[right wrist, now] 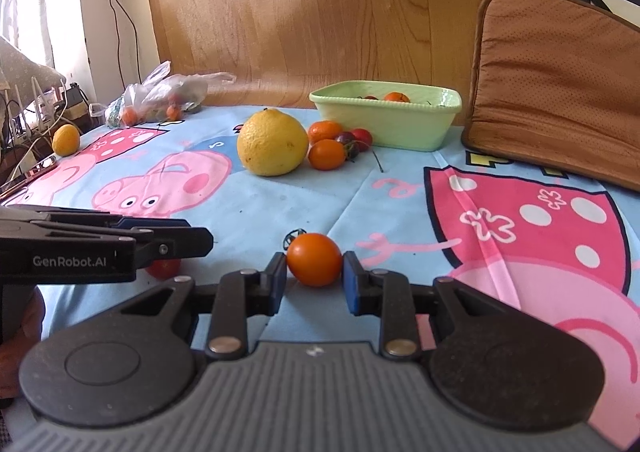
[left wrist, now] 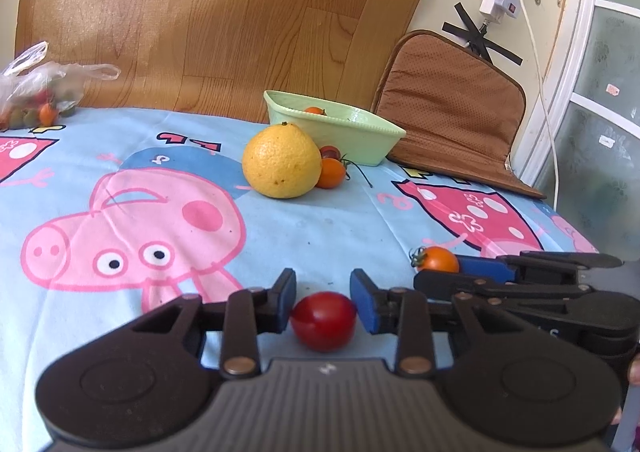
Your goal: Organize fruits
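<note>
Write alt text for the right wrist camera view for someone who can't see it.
The right gripper brackets an orange cherry tomato on a cartoon-pig tablecloth. Beyond sit a large yellow citrus, more tomatoes, and a green bowl.

Cloth (left wrist: 328, 220) under everything: printed cotton-like fabric, matt, creased w/ fold lines. Relative to the large citrus (left wrist: 282, 161), whose rind is seen as pebbled, dull yellow: just behind it, a pale green dish (left wrist: 360, 140) of smooth plastic w/ beaded rim; right of it, a brown cushion (left wrist: 456, 112) of perforated, leather-like material w/ stitched edging; behind it, wood-grain sheet (left wrist: 224, 12), slightly glossy; far left, a thin crinkled clear plastic bag (left wrist: 44, 80). In front of it, red tomato (left wrist: 323, 320) & orange tomato (right wrist: 315, 259) skins are glossy, smooth. Left gripper (left wrist: 323, 302) & right gripper (right wrist: 315, 278): matt black plastic, blue rubbery pads, metal rivets, ribbed grey housing.
</note>
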The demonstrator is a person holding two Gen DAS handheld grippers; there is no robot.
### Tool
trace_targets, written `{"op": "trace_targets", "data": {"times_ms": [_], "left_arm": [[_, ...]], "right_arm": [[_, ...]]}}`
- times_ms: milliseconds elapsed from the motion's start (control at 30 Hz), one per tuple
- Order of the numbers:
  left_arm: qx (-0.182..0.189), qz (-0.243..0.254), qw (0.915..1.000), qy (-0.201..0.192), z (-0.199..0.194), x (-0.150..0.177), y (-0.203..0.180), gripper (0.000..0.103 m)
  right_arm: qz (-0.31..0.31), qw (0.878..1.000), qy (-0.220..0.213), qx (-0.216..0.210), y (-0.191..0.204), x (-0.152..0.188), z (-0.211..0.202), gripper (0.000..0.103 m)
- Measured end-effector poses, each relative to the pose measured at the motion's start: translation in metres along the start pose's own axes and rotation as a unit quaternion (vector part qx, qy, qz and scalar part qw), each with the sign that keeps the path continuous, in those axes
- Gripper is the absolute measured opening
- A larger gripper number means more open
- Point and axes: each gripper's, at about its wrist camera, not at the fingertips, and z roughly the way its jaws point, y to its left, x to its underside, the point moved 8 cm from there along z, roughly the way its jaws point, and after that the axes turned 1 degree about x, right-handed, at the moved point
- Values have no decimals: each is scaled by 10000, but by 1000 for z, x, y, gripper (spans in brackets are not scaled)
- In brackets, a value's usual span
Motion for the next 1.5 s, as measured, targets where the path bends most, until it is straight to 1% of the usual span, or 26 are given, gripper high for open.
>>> {"op": "trace_targets", "data": {"times_ms": [33, 67, 133, 200, 367, 500, 533, 600, 633, 800, 867, 933, 1000, 1100, 1167, 1200, 1233, 1333, 1433, 1467, 1500], "left_arm": [[-5, 34, 10000, -1, 0, 0, -1, 34], [-7, 70, 10000, -9, -1, 0, -2, 40], [-66, 151, 9998, -57, -2, 0, -3, 45], [-50, 191, 9997, -112, -4, 0, -5, 45], [-115, 248, 9996, -8, -2, 1, -5, 45], [-421, 405, 9983, 17, -12, 8, -6, 46], [-452, 448, 9980, 43, -14, 10, -8, 46], [-505, 486, 9975, 42, -18, 15, -9, 43], [-517, 465, 9976, 7, -20, 16, -9, 32], [-546, 391, 9977, -22, -20, 10, -11, 31], [-367, 219, 9991, -46, -14, -4, -13, 31], [-168, 162, 9996, -169, -7, -29, -17, 31], [60, 279, 9990, -333, 5, -61, -25, 32], [305, 431, 9975, -460, 36, -115, -37, 32], [330, 592, 9966, -477, 65, -146, -41, 32], [283, 676, 9962, -463, 83, -159, -41, 32], [214, 706, 9965, -395, 99, -170, -37, 32], [145, 546, 9984, 38, 151, -189, -19, 32], [-30, 381, 9975, 594, 193, -189, 3, 33], [-38, 294, 9963, 806, 203, -186, 10, 37], [-29, 213, 9955, 921, 209, -183, 14, 38]], "right_arm": [[-27, 10000, 3, 13, 1, 0, 0, 33], [-43, 10000, 7, 15, 1, 0, 0, 33], [-57, 10000, 6, 20, 1, 0, 1, 34], [-70, 10000, 3, 29, 1, 0, 1, 34], [-49, 10000, 0, -22, 2, 0, 0, 34], [73, 9998, -19, -175, 0, 0, -2, 34], [104, 9997, -18, -199, -1, 0, -2, 34], [110, 9997, -15, -212, -1, 0, -1, 34], [100, 9997, -17, -213, 0, 0, -1, 34], [299, 9992, -83, -232, -6, -1, -3, 32], [397, 9988, -142, -246, -9, -4, -5, 32], [471, 9984, -71, -309, -14, -10, -5, 32], [492, 9983, -136, -285, -25, -28, -6, 32], [320, 9973, -653, 60, -51, -70, 2, 32], [264, 9945, -966, 289, -70, -97, 18, 32], [252, 9938, -1011, 395, -80, -107, 30, 32], [265, 9937, -997, 448, -89, -115, 43, 32], [201, 9949, -951, 255, -106, -131, 82, 32], [5, 9969, -746, 264, -116, -135, 120, 33], [18, 9978, -637, 195, -118, -133, 130, 33], [71, 9987, -498, 94, -119, -128, 138, 33]]}}
